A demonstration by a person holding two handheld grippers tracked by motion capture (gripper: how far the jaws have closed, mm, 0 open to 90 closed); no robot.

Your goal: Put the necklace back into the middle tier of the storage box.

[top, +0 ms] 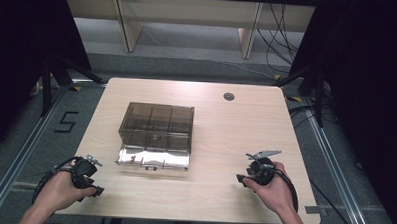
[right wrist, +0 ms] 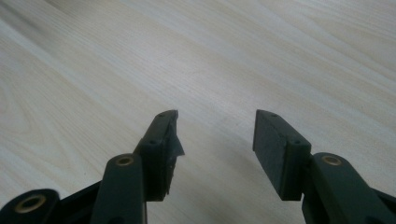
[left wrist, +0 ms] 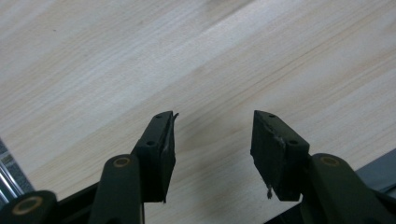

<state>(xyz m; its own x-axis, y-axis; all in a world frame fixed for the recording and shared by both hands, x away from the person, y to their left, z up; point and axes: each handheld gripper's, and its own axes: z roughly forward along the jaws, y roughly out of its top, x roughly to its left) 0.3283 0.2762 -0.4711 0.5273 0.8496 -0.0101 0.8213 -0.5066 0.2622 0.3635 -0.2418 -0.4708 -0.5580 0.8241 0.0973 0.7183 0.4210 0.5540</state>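
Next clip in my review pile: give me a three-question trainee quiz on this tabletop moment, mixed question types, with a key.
1. True or false: the left gripper holds the smoky plastic organizer box.
2. Multiple choice: the box's clear lid is A) closed on top, B) folded open flat on the table on the person's side of the box, C) lying near the right gripper.
3. Short answer: what lies between the right gripper's jaws in the right gripper view?

Key:
1. False; its jaws stand open over bare wood, apart from the box.
2. B
3. Nothing; bare table only.
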